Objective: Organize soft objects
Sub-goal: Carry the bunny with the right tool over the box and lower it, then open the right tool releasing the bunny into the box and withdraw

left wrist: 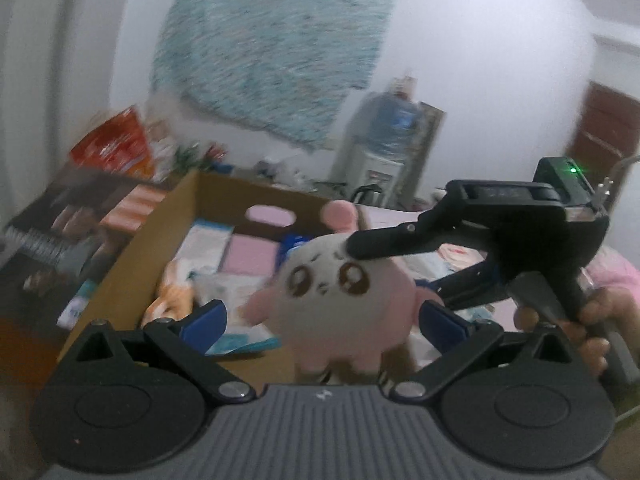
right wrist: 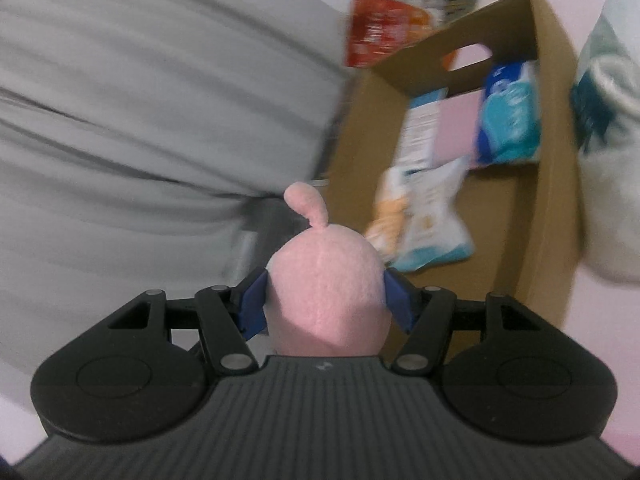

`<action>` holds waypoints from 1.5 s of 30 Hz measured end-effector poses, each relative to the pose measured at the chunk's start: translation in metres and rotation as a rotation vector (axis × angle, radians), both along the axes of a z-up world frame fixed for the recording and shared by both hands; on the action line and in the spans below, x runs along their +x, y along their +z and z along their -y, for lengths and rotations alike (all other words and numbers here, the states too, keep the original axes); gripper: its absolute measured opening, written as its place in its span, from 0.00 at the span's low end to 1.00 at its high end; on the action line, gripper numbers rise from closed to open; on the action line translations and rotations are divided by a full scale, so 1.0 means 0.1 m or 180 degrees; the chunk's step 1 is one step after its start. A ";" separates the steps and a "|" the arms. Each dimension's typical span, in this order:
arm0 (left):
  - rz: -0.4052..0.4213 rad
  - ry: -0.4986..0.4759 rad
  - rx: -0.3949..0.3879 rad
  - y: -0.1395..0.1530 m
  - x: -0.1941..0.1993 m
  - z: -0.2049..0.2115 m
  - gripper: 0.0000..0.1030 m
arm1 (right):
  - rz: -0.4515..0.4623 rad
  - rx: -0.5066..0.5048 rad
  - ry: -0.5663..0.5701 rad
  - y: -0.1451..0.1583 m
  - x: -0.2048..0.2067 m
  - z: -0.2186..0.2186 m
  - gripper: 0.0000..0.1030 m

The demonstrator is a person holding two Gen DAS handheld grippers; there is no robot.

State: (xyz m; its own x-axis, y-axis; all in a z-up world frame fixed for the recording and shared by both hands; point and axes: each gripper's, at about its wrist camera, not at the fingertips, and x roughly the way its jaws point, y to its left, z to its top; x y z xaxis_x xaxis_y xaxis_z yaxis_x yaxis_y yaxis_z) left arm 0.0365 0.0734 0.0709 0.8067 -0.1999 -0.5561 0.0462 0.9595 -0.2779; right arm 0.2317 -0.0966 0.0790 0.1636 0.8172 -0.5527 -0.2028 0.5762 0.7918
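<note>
Right wrist view, nearest first: the right gripper (right wrist: pixel 325 300), ribbed grey body with black linkage arms, stands about half open and is clamped on a round pink plush toy with a curled ear (right wrist: pixel 326 292). Its blue pads (right wrist: pixel 253 304) press into the toy's fleecy back from both sides. The toy is held in the air, near the open side of the box.

Left wrist view: the left gripper (left wrist: pixel 322 320), same construction, has its blue fingers (left wrist: pixel 205 319) spread wide on either side of the plush toy (left wrist: pixel 340 296); no contact with the pads is evident, so it holds nothing. The toy's cream face with embroidered brown eyes is turned toward this camera. The right gripper (left wrist: pixel 396 268) enters from the right with one black finger lying across the toy's forehead, and a hand (left wrist: pixel 592 320) grips its handle.

Beyond the toy lies an open brown corrugated cardboard box with an oval handle cut-out (right wrist: pixel 556 200). It contains a crinkled white, orange and teal plastic packet (right wrist: pixel 424 216), a blue and teal soft pack (right wrist: pixel 508 120) and a flat white printed carton (right wrist: pixel 422 128). Pink bedding (left wrist: pixel 608 276) shows to the box's right.

Further back: a glossy red packet (left wrist: pixel 116 144), a blue water bottle on a white dispenser (left wrist: pixel 394 120), a shaggy teal textile hung on the white wall (left wrist: pixel 272 48) and grey creased fabric (right wrist: pixel 140 100). Motion blur softens the finer detail.
</note>
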 end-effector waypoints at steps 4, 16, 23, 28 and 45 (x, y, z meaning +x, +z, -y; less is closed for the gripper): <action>-0.0060 0.0166 -0.0196 -0.09 -0.06 -0.33 1.00 | 0.0024 -0.0471 0.0007 -0.14 0.30 -0.19 0.61; -0.0065 0.0190 -0.0257 -0.15 -0.07 -0.54 1.00 | 0.0191 -0.1199 0.0200 -0.52 0.62 -0.71 0.66; -0.0065 0.0190 -0.0290 -0.16 -0.10 -0.56 1.00 | 0.0670 -0.1672 0.0244 -0.34 0.56 -0.86 0.70; -0.0079 0.0180 -0.0278 -0.17 -0.11 -0.55 1.00 | 0.0838 -0.1640 0.0137 -0.20 0.54 -0.78 0.70; 0.0173 -0.0199 -0.0123 -0.14 -0.25 -0.25 1.00 | 0.1267 -0.0746 -0.0575 0.36 -0.39 0.44 0.74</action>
